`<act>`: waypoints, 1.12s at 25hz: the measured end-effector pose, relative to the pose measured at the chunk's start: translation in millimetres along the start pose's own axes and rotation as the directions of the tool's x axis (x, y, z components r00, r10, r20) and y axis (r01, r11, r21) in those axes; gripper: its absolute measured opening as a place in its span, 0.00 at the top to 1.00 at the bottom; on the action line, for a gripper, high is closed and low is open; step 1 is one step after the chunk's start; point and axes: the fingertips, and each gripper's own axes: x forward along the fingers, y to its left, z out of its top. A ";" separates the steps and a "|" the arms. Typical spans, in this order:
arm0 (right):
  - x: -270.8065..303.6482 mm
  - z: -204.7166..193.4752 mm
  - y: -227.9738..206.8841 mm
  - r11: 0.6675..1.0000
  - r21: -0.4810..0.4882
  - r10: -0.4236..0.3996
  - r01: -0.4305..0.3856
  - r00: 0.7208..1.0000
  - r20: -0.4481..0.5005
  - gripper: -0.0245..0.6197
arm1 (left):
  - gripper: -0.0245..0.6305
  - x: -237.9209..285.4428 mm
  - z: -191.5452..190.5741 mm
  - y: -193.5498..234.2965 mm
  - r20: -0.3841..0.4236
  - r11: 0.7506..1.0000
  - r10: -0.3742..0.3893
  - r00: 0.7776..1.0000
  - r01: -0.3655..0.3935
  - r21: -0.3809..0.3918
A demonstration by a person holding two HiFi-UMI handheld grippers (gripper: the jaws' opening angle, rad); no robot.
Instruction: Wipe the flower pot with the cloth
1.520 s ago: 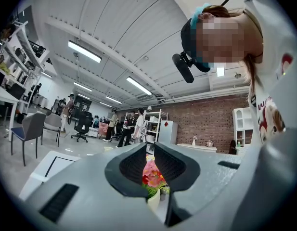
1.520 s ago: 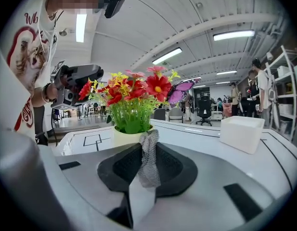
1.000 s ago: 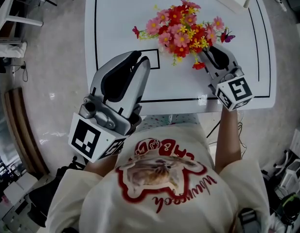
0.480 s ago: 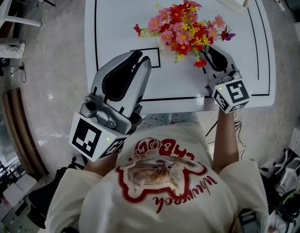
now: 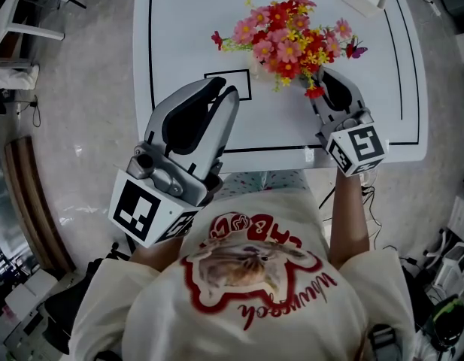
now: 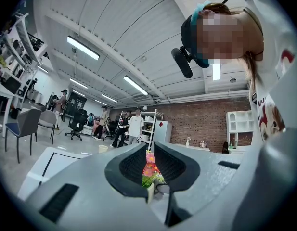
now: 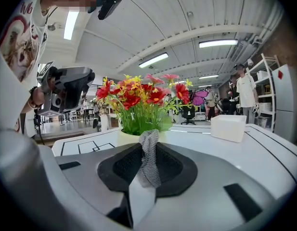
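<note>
Only the right gripper view shows the right gripper (image 7: 148,147) clamping the grey cloth (image 7: 149,160), an upright strip running 6 to 12 o'clock. The head view hides it beneath the flowers (image 5: 288,36). The flower pot (image 7: 125,137) stands at 12 o'clock, just beyond the cloth, on the tabletop (image 7: 264,153). The left gripper (image 6: 149,150) is closed and empty.

— The right tool (image 7: 148,147) has its jaws pinched on the grey mesh cloth (image 7: 149,165)!
— And dead ahead, the cream flower pot (image 7: 125,137), red flowers (image 7: 138,100) on top, a white box (image 7: 228,127) to the right on the counter (image 7: 268,153).
</note>
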 end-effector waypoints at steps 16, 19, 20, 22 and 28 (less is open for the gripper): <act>2.3 -4.0 22.7 1.000 0.015 0.007 -0.007 1.000 0.006 0.84 | 0.88 -5.8 -5.9 -8.1 -0.016 1.000 -0.026 1.000 0.026 -0.004; 4.0 -4.3 27.5 1.000 0.018 0.010 -0.010 1.000 0.002 0.84 | 0.88 -6.0 -5.8 -8.6 -0.017 1.000 -0.030 0.999 0.030 -0.005; 4.7 -4.2 29.3 1.000 0.018 0.012 -0.013 1.000 0.002 0.84 | 0.88 -5.9 -5.6 -8.8 -0.016 0.999 -0.031 0.999 0.031 -0.005; 6.4 -3.9 32.1 1.000 0.016 0.018 -0.018 1.000 0.001 0.84 | 0.88 -6.1 -5.0 -8.6 -0.015 0.999 -0.032 0.999 0.032 -0.004; 8.7 -4.6 36.5 1.000 0.017 0.025 -0.025 1.000 0.000 0.84 | 0.88 -7.1 -6.5 -7.7 -0.016 1.000 -0.029 0.999 0.028 -0.004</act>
